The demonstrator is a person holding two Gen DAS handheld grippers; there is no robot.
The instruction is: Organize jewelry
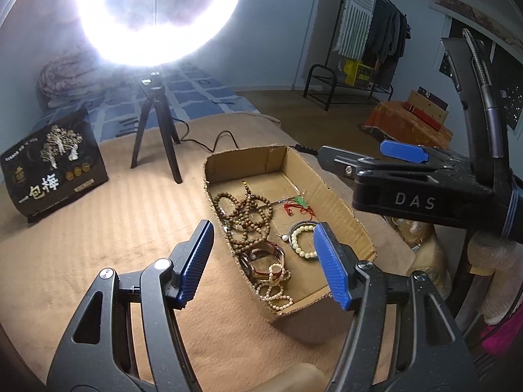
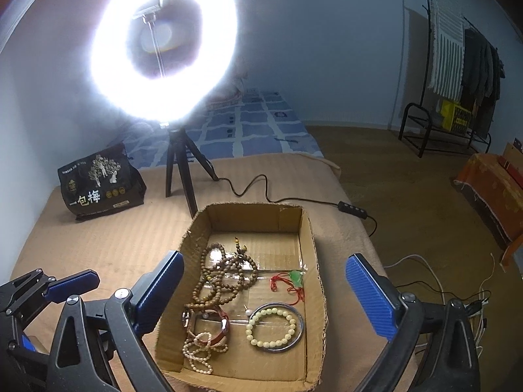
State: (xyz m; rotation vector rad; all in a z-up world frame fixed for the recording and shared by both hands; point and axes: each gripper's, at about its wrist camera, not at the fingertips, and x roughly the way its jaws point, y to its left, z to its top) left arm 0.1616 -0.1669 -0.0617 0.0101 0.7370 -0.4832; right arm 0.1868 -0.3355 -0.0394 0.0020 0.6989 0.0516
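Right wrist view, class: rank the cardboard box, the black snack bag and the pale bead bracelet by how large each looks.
1. cardboard box, clearly largest
2. black snack bag, though it sits farther from the camera
3. pale bead bracelet, smallest, lying inside the box

Brown wooden beads (image 2: 217,277) and cream bracelet (image 2: 271,326) in tan box (image 2: 313,228); blue-padded tools.
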